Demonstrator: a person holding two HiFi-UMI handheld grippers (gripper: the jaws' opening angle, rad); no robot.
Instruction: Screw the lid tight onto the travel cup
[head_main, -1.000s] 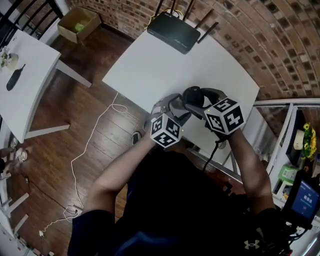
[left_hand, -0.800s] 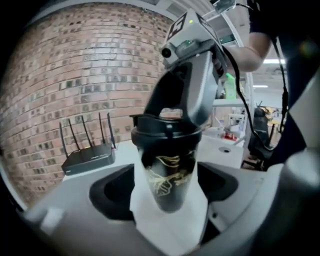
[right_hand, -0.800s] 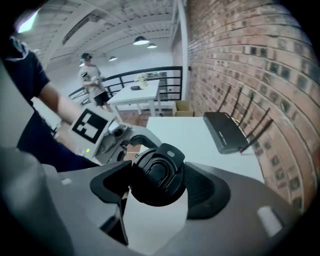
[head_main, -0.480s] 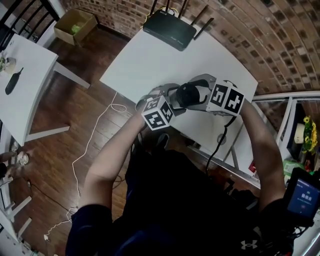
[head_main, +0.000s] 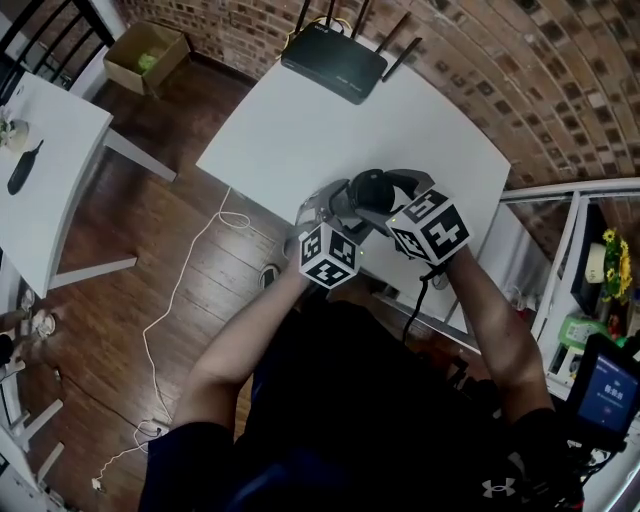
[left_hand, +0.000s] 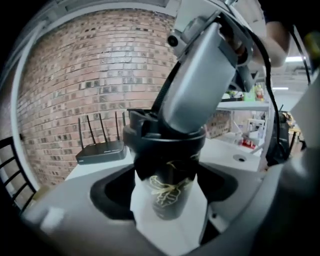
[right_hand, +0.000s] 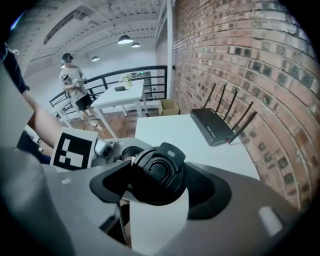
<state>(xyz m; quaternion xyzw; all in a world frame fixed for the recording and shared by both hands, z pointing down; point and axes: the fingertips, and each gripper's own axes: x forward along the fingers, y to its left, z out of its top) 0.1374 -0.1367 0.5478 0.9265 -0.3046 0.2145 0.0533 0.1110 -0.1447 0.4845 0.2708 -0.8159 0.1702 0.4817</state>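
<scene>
The dark travel cup (left_hand: 170, 187) with a gold leaf print stands upright near the front edge of the white table (head_main: 290, 130), its black lid (right_hand: 157, 175) on top. My left gripper (head_main: 343, 207) sits beside the cup at body height; its jaws have just been opening and stand open, with the cup between them and gaps on both sides. My right gripper (head_main: 388, 190) reaches down from above and is shut on the lid (head_main: 370, 188). One grey finger (left_hand: 197, 85) of it presses on the lid's rim.
A black router (head_main: 333, 62) with antennas lies at the table's far side. A second white table (head_main: 45, 170) stands to the left, a cardboard box (head_main: 150, 52) on the wooden floor, a white cable (head_main: 190, 290) below. Shelving (head_main: 600, 290) stands at the right. A person (right_hand: 75, 85) stands far off.
The right gripper has rolled about the lid, its marker cube swinging round. The left gripper stays beside the cup and the cup has not shifted on the table.
</scene>
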